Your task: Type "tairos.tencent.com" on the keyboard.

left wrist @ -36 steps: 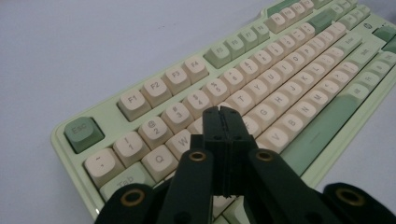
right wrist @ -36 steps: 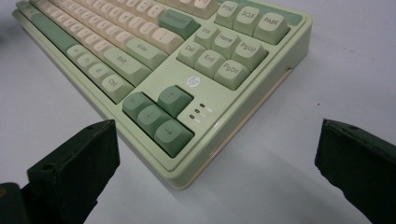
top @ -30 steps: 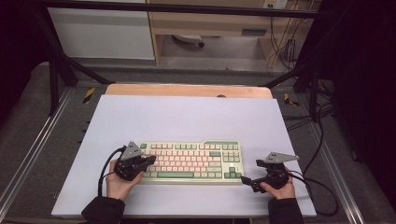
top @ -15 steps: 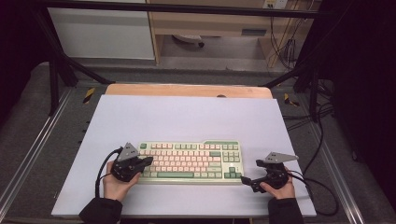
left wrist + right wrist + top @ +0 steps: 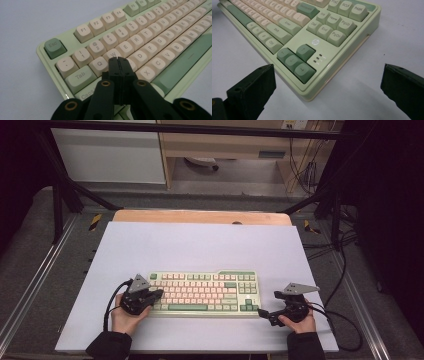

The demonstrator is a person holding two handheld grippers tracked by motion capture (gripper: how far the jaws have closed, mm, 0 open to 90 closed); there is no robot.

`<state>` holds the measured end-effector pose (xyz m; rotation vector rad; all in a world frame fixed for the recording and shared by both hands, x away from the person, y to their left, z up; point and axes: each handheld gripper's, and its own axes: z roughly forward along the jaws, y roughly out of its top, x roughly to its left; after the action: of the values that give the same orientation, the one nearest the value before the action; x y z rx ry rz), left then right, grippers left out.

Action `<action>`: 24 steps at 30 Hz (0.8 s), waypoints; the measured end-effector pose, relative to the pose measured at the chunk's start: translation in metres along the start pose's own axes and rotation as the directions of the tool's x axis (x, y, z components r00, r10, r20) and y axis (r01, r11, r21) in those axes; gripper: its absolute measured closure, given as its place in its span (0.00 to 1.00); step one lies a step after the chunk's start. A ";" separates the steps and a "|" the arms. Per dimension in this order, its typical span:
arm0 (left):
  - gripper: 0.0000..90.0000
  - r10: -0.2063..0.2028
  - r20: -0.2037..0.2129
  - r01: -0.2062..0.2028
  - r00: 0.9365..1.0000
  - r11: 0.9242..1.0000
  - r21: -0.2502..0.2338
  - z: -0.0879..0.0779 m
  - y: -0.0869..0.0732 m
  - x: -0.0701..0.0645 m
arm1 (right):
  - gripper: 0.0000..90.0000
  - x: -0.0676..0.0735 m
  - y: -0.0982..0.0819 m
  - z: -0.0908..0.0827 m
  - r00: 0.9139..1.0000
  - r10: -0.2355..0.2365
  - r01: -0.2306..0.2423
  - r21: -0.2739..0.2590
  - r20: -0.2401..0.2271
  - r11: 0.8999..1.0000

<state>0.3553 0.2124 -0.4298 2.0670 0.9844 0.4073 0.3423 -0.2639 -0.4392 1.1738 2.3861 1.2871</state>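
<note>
While the high view shows the keyboard (image 5: 205,293) lying near the front edge of the white mat (image 5: 200,245), the left gripper (image 5: 156,294) rests over its left end, its 2 jaws pressed together with nothing between them. Seen from its own camera, the tips sit above the A key (image 5: 126,65). At the keyboard's right corner, the right gripper (image 5: 263,312) stands wide open beside the arrow keys (image 5: 295,60).

Green-and-cream keyboard (image 5: 204,293) lies flat, near table's front.
</note>
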 end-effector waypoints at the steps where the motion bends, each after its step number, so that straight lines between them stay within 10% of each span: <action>1: 1.00 -0.001 -0.002 0.001 1.000 1.000 -0.003 -0.001 0.001 0.000 | 0.00 0.000 0.000 -0.001 1.000 0.001 -0.001 -0.001 -0.002 1.000; 24: 1.00 -0.005 0.004 0.005 1.000 1.000 -0.029 -0.006 0.001 0.002 | 0.03 0.036 0.030 0.007 0.997 -0.073 0.073 -0.013 -0.028 0.997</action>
<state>0.3533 0.2164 -0.4249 2.0377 0.9757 0.4120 0.3383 -0.2240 -0.4133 1.0615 2.4141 1.3015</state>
